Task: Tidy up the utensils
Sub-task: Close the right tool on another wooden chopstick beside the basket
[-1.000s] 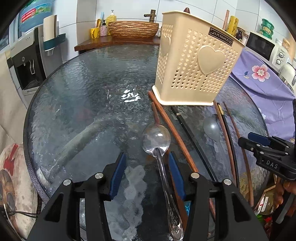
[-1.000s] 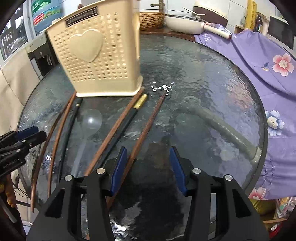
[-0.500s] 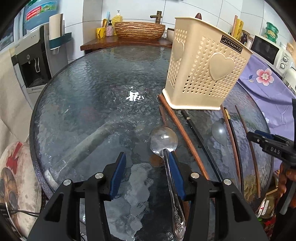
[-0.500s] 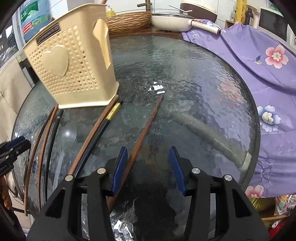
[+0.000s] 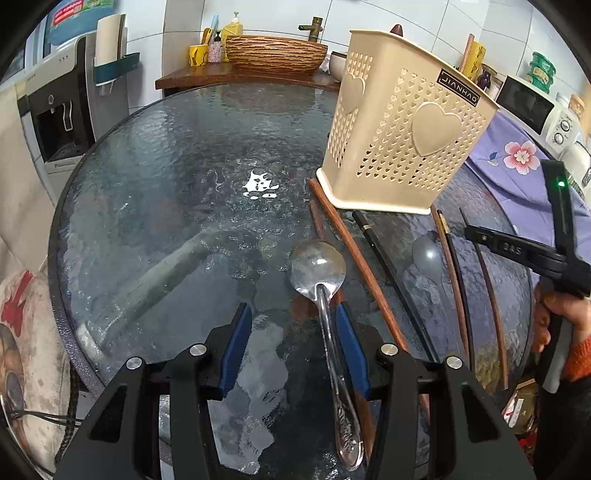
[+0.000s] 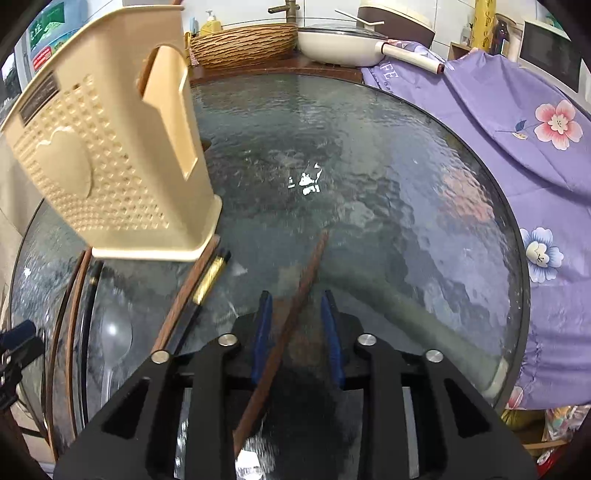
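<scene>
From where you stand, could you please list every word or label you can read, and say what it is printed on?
"JIANHAO": black label on the cream utensil basket.
"DAS": right gripper.
"FE", partly hidden: purple floral cloth.
Water bottle label: too blurred.
Basket label in the right wrist view: unreadable.

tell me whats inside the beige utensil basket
Only one dark brown tip pokes above the rim of the beige utensil basket at its back. The perforated walls hide the rest of the interior, so other contents cannot be told.
</scene>
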A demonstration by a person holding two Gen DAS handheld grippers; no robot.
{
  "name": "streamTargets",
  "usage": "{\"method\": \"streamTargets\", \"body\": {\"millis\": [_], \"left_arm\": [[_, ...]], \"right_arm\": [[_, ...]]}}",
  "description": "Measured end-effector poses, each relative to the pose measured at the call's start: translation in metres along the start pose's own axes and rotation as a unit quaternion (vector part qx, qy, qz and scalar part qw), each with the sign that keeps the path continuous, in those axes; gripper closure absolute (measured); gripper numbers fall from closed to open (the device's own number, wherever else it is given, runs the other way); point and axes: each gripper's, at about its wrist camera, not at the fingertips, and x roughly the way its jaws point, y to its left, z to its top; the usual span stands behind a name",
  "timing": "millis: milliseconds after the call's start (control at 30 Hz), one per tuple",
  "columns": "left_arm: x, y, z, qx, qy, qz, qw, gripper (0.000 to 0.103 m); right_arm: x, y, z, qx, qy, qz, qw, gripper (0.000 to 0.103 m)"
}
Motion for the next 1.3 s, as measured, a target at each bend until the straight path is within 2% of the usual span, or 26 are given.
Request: {"method": "streamTargets", "body": {"millis": [200,400,567,800,1067,1300], "left_arm": [[0.007,0.0,0.011,-0.012,0.003,-0.015,0.9998,0.056],[0.015,0.001,0.022,-0.008,0.002,-0.003,1.0,0.059],[0.012,0.023,0.027,-0.031,0.004,0.001,0.9995,0.06],[0.021,0.012,0.034,0.0,0.012,0.021,0.9997,0.06],[0.03,0.004,0.04,0.006,0.014,0.017,0.9997,0.06],[0.035,-0.002,0.045,0.027,0.02,0.028,0.999,0.06]], "right_arm": [[0.002,0.011,0.001,-0.016,-0.008,-0.008,1.0,0.081],[0.0,0.011,-0.003,-0.018,-0.009,-0.004,1.0,0.082],[-0.004,0.011,-0.009,-0.017,-0.007,0.001,1.0,0.082],[-0.001,0.015,-0.002,-0.017,0.001,-0.006,1.0,0.082],[0.001,0.02,0.002,-0.015,0.005,-0.006,1.0,0.083],[0.002,0.023,0.002,-0.021,0.008,0.001,1.0,0.084]]}}
